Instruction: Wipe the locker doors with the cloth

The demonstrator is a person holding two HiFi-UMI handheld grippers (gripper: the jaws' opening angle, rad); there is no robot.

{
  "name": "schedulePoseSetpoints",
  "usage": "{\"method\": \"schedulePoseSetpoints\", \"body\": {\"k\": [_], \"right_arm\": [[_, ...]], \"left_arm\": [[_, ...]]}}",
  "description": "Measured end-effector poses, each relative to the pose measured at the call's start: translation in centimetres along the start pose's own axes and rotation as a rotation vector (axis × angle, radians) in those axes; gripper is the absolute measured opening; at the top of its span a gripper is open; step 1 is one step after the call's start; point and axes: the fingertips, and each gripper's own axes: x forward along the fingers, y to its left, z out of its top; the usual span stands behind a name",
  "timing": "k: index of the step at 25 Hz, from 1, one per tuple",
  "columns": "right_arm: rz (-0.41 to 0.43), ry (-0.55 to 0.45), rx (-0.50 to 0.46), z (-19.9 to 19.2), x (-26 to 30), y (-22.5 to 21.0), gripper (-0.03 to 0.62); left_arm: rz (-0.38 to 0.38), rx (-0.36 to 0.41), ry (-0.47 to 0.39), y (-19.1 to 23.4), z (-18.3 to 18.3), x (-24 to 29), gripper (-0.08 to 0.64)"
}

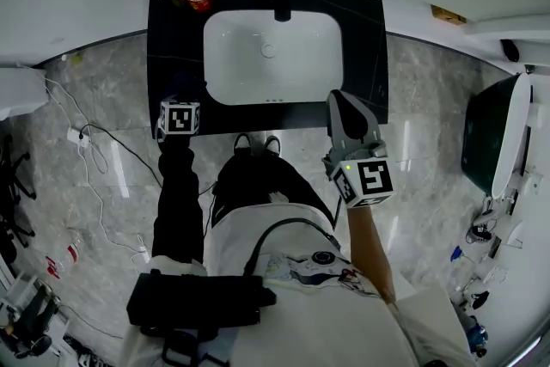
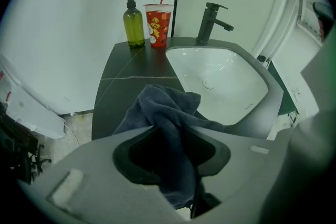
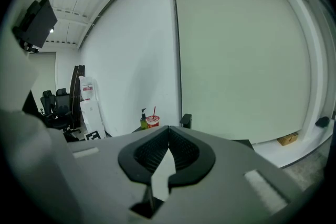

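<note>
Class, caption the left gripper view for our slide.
Left gripper shut on a dark cloth at the counter beside the sink.

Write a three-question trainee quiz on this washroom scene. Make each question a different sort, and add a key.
1. True or false: the left gripper is shut on the cloth.
2. Multiple choice: what stands right beside the green soap bottle on the counter? A. a red cup with a straw. B. a yellow sponge. C. a folded towel.
3. Fill in: the right gripper is shut and holds ____.

Key: 1 true; 2 A; 3 nothing.
</note>
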Motion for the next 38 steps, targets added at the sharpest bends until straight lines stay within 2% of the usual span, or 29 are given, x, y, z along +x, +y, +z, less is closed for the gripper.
{"method": "schedulePoseSetpoints", "body": {"k": [1,5,8,16,22,31,38], "right_arm": [[0.003,0.003,0.002,-0.1,0.0,0.2,0.006],[0.017,0.001,-0.002,-0.1,0.1,0.9,0.006],[0.019,-0.005,-0.007,0.2,-0.1,1.3,0.006],[-0.017,-0.03,-0.003,-0.1,-1.2,1.9,0.006],[0.027,-0.042,-0.002,-0.4,-2.2,4.6,0.006],[0.1,-0.101,-0.031,-0.8,-6.6,7.0,0.005],[0.125,-0.17,-0.026,-3.2,-15.7,5.5,0.005]], "left_arm": [[-0.004,-0.012,0.0,0.0,0.0,-0.1,0.118],[-0.026,-0.044,-0.004,-0.3,-0.1,-0.3,0.086],[-0.025,-0.062,-0.046,-0.6,0.2,-1.6,0.078],[-0.021,-0.077,-0.308,-2.4,2.5,-6.5,0.077],[-0.011,-0.09,-0.487,-3.8,3.2,-12.4,0.078],[0.037,-0.113,-0.671,-6.0,1.8,-20.7,0.078],[0.103,-0.092,-0.789,-12.4,-1.7,-27.0,0.078]]}}
